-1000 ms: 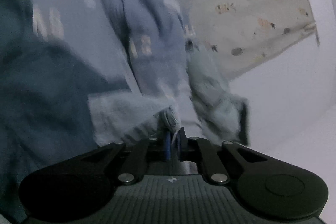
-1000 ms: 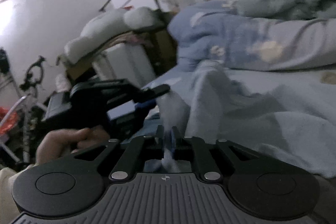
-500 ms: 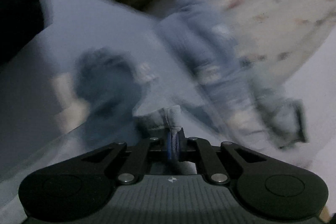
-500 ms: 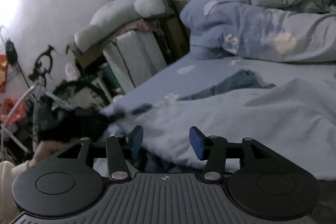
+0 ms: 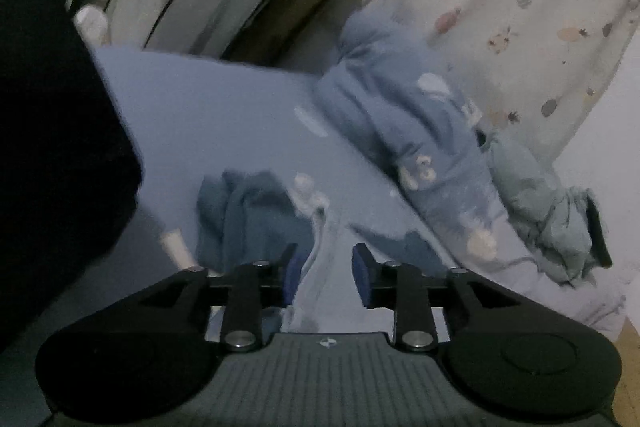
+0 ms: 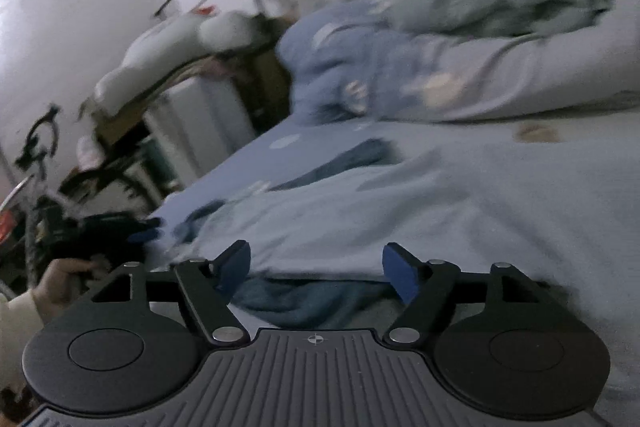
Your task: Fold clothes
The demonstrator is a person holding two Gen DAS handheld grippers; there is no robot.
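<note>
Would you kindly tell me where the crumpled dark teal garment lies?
In the left wrist view the crumpled dark teal garment lies on the blue bedsheet, just beyond the open left gripper.

We count two garments on the blue bed sheet (image 6: 256, 163): one pale blue garment (image 6: 400, 215) spread wide and one darker teal garment (image 5: 248, 211) bunched beside it. Beyond the sheet we see one rolled blue patterned quilt (image 5: 400, 123) and one grey-green bundle (image 5: 540, 211). Two grippers, left (image 5: 325, 273) and right (image 6: 316, 267), both with jaws apart.
</note>
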